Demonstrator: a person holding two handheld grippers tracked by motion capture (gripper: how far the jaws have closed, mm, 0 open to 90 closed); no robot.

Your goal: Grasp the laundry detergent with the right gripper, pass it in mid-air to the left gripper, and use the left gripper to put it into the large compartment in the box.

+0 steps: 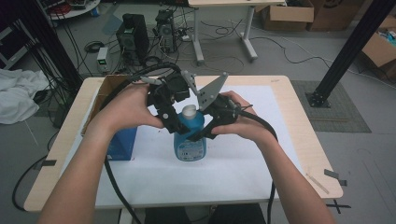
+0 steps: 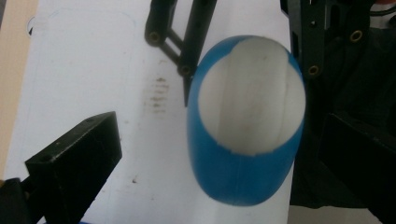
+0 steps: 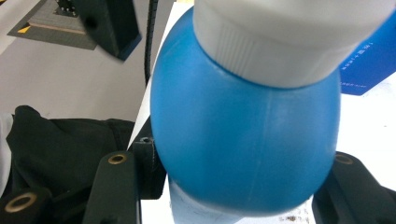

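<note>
Blue plastic bottle (image 1: 189, 137) with a white cap (image 1: 188, 110), upright on the white sheet (image 1: 243, 168) covering the bench (image 1: 306, 140). Right gripper (image 1: 205, 134) jaws clamp its rounded shoulder; left gripper (image 1: 172, 125) jaws stand wide beside the cap. Risk: the curved, smooth shoulder may slip or tip if twisted, perhaps against the blue box (image 1: 122, 142).

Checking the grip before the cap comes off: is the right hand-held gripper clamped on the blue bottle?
Yes, the right hand-held gripper has its black jaws pressed against both sides of the blue bottle.
</note>
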